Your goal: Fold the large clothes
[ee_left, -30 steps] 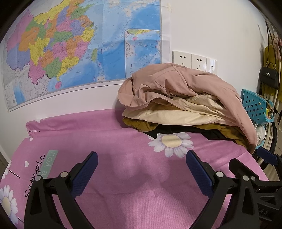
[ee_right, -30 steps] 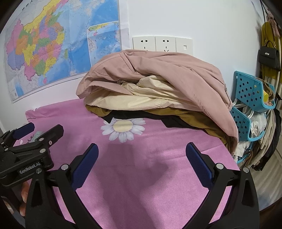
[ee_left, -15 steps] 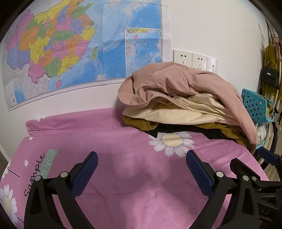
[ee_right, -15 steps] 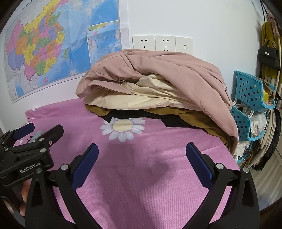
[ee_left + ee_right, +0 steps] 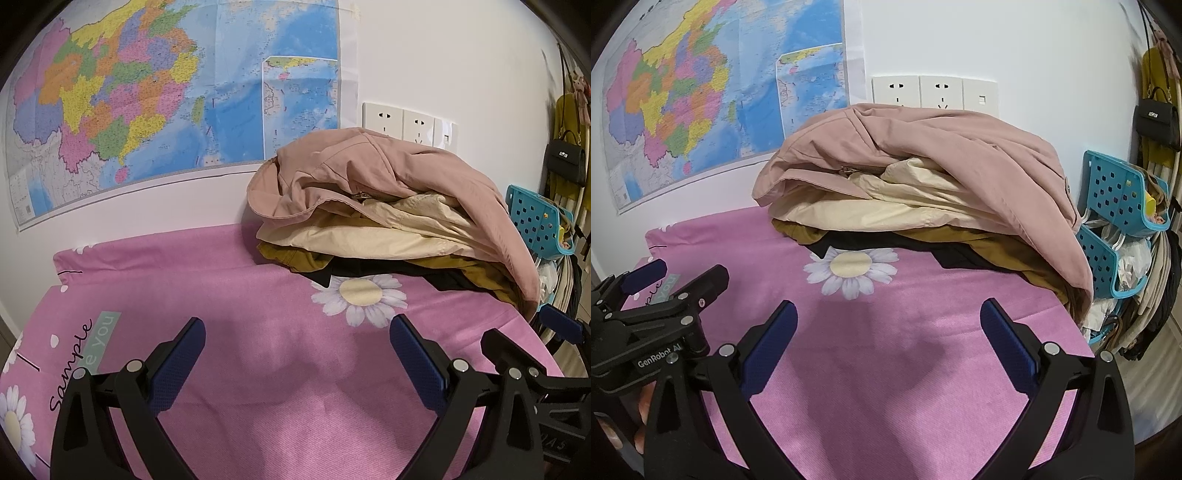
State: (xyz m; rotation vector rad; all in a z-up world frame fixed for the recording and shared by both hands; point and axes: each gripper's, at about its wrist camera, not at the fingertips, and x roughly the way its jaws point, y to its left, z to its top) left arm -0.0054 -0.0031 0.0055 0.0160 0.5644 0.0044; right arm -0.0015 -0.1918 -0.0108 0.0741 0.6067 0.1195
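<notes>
Both the left claw (image 5: 297, 349) and right claw (image 5: 888, 332) gape wide and empty above the pink daisy-print sheet (image 5: 879, 369). The pile of clothes (image 5: 923, 192) lies far, against the wall: a soft, rumpled dusty-pink jacket (image 5: 388, 173) on top, cream, mustard and black layers beneath.

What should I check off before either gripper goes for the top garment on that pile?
1. Left gripper open, holding nothing: ok.
2. Right gripper open, holding nothing: ok.
3. Pink jacket on top of the pile, uncovered: ok.
4. Bare pink sheet in front of the pile for spreading: ok.
5. Jacket free of the cream garment beneath: cannot tell.
6. Jacket zipper fastened or undone: cannot tell.
</notes>
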